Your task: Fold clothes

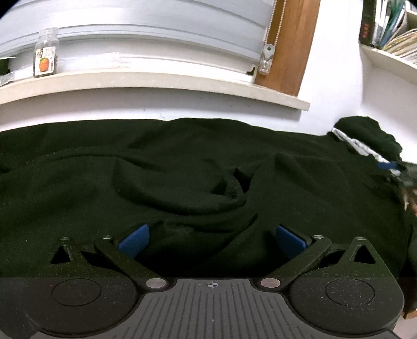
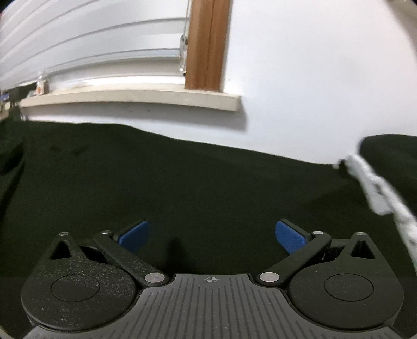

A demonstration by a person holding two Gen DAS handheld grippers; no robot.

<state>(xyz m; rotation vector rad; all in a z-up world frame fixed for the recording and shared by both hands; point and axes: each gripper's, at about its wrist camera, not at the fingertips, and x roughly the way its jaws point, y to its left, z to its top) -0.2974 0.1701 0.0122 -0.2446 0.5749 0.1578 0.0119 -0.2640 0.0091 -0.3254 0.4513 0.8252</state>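
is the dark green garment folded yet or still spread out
Spread out and rumpled, not neatly folded. The dark garment covers the whole surface below the sill, with a bunched ridge in its middle. Both the left gripper and right gripper are open above it.

We seem to be in a lived-in room of a home. At the far side a pale windowsill [image 1: 156, 86] runs under closed white blinds [image 1: 146, 34], with a beaded cord [image 1: 276, 23] hanging beside a wooden frame [image 1: 289, 44]. On the sill's left end stands a small clear jar [image 1: 46, 52] with an orange pictured on its label. Far right, we see a white shelf [image 1: 385, 60] stacked with books and papers. The walls are plain white, and dark clothing [image 1: 182, 169] lies spread out below the sill.
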